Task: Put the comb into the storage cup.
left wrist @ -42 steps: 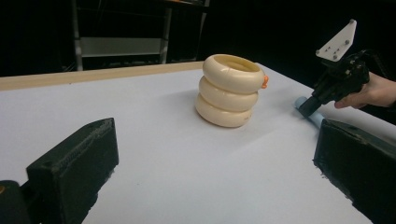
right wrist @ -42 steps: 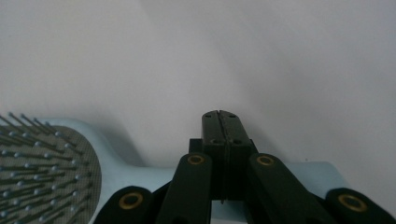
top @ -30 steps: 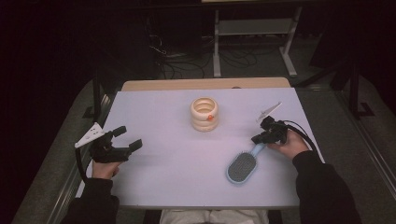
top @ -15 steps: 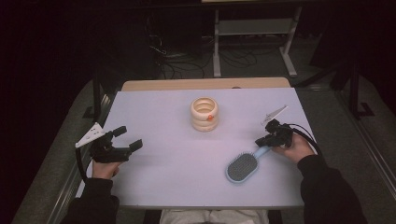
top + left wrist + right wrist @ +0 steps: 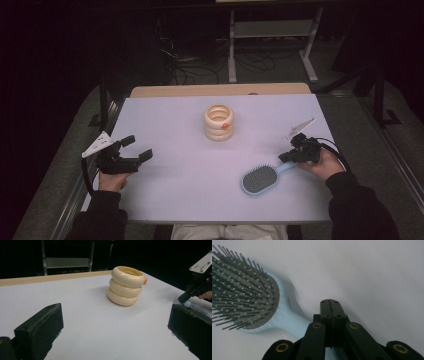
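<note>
Over the last second the right gripper [image 5: 291, 155] had drawn slightly back toward the table's right edge while keeping to the handle end of the pale blue hairbrush [image 5: 261, 178], and the brush had hardly shifted, which suggests the grasp was only just being settled and no lift had begun. In the right gripper view its jaws were pressed together above the blue handle [image 5: 297, 326]; whether they actually pinched the handle could not be told, since the handle passed beneath them. The hairbrush lay flat, bristles up, in front of and to the right of the cream ring stack [image 5: 219, 122], well apart from it. The left gripper [image 5: 137, 148] hovered far to the left of the stack, its jaws spread wide and holding nothing, unmoved over that second. Counted on the white table [image 5: 170, 120]: one hairbrush, one stack of three cream rings bearing one small orange bit, and two grippers.
</note>
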Demonstrator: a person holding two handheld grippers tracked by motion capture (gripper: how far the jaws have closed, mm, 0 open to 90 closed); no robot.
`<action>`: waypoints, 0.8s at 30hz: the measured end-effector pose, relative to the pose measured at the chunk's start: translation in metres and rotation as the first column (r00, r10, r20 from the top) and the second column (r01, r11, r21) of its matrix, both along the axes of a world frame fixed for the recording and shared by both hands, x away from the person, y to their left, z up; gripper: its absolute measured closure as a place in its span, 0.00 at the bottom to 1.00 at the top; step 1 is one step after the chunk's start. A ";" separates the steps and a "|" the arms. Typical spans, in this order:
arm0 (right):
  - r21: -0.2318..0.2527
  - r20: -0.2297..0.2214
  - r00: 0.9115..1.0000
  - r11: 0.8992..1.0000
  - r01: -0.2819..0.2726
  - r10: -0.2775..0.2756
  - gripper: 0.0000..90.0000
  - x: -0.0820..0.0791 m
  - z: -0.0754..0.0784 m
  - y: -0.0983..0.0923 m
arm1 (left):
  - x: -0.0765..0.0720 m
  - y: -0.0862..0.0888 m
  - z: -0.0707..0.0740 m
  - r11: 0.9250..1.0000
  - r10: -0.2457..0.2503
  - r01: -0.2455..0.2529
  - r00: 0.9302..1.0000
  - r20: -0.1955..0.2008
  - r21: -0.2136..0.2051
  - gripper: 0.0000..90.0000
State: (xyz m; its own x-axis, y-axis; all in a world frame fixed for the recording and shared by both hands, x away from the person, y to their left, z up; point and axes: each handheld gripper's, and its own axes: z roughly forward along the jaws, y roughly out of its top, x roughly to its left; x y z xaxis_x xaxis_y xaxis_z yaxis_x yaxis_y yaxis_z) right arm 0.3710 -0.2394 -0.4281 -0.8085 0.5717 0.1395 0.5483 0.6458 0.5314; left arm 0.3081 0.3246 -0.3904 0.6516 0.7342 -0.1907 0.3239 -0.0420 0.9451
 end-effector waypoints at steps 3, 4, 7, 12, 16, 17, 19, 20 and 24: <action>0.010 0.002 1.000 1.000 -0.002 0.002 0.99 -0.009 0.001 -0.005 | 0.000 0.000 0.000 1.000 0.001 -0.001 1.000 -0.004 0.001 0.00; 0.010 0.002 1.000 1.000 -0.002 0.002 0.99 -0.009 0.001 -0.005 | 0.000 0.000 0.000 1.000 0.000 0.000 1.000 -0.004 0.001 0.00; 0.020 0.005 1.000 1.000 -0.004 0.003 0.99 -0.016 0.002 -0.010 | 0.000 0.000 0.000 1.000 0.000 0.000 1.000 -0.003 0.001 0.00; 0.021 0.002 1.000 1.000 -0.006 0.006 0.99 -0.022 0.000 -0.014 | 0.000 0.000 0.000 1.000 0.001 -0.001 1.000 -0.004 0.003 0.00; 0.018 0.002 1.000 1.000 -0.004 0.004 0.99 -0.025 -0.001 -0.016 | 0.000 0.000 0.000 1.000 0.002 -0.002 1.000 -0.005 0.004 0.00; 0.018 0.000 1.000 1.000 -0.003 0.003 0.99 -0.028 -0.002 -0.016 | 0.000 0.000 0.000 1.000 0.003 -0.003 1.000 -0.005 0.004 0.00; 0.022 0.005 1.000 1.000 -0.002 0.002 0.99 -0.031 -0.002 -0.018 | -0.001 0.000 0.000 1.000 0.003 -0.003 1.000 -0.004 0.003 0.00; 0.022 0.008 1.000 1.000 -0.003 0.003 0.99 -0.032 -0.002 -0.018 | -0.001 0.000 0.000 1.000 0.004 -0.004 1.000 -0.003 0.003 0.00; 0.011 -0.001 1.000 1.000 0.008 -0.008 0.99 -0.039 -0.001 -0.020 | -0.001 0.000 0.001 1.000 0.003 -0.003 1.000 -0.003 0.001 0.00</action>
State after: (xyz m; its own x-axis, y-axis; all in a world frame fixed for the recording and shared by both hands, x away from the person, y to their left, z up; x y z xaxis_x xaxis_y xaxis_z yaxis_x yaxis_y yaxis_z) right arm 0.3318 -0.2595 -0.4296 -0.8036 0.5769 0.1467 0.5543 0.6354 0.5376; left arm 0.3071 0.3250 -0.3897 0.6488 0.7364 -0.1916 0.3264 -0.0420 0.9443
